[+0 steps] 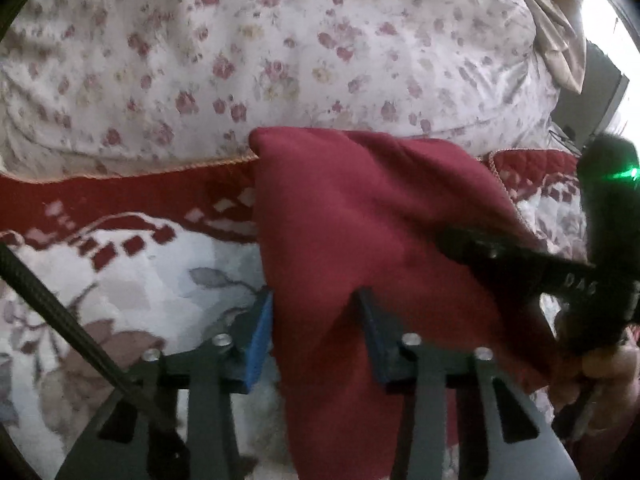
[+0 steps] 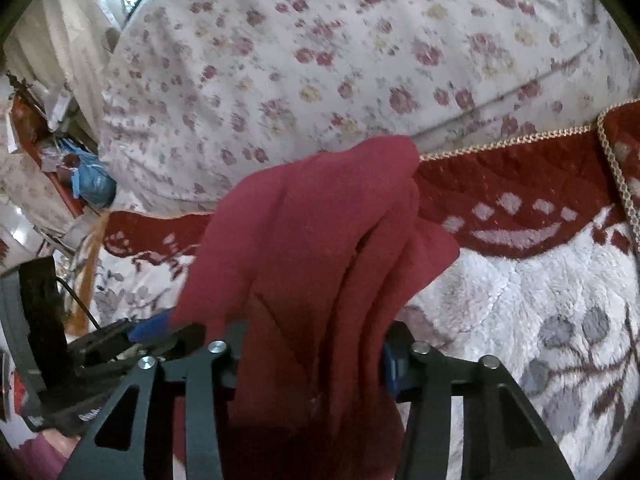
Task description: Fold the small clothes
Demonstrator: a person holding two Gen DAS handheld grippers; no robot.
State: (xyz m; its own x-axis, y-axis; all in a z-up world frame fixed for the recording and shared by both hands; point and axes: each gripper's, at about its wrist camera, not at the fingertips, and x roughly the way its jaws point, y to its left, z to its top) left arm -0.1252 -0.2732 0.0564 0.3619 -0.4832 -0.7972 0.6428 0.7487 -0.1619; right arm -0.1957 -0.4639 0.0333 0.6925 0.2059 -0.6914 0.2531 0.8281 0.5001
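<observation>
A dark red garment (image 1: 360,208) lies bunched on the bed, and both grippers hold it near its close edge. In the left wrist view my left gripper (image 1: 316,336) has its blue pads (image 1: 260,340) pressed on a fold of the cloth. The right gripper's black finger (image 1: 500,254) lies across the cloth's right side. In the right wrist view the red garment (image 2: 312,220) rises in thick folds from my right gripper (image 2: 312,352), whose jaws are closed on the bunch. The left gripper's blue pad (image 2: 152,328) shows at the lower left, touching the cloth's edge.
The garment rests on a fleecy red-and-white blanket (image 1: 120,208) with a gold braided edge (image 2: 520,140). Behind it bulges a white quilt with small pink flowers (image 1: 280,60). A blue bag and clutter (image 2: 88,184) sit beyond the bed's left side. A hand (image 1: 608,364) grips the right tool.
</observation>
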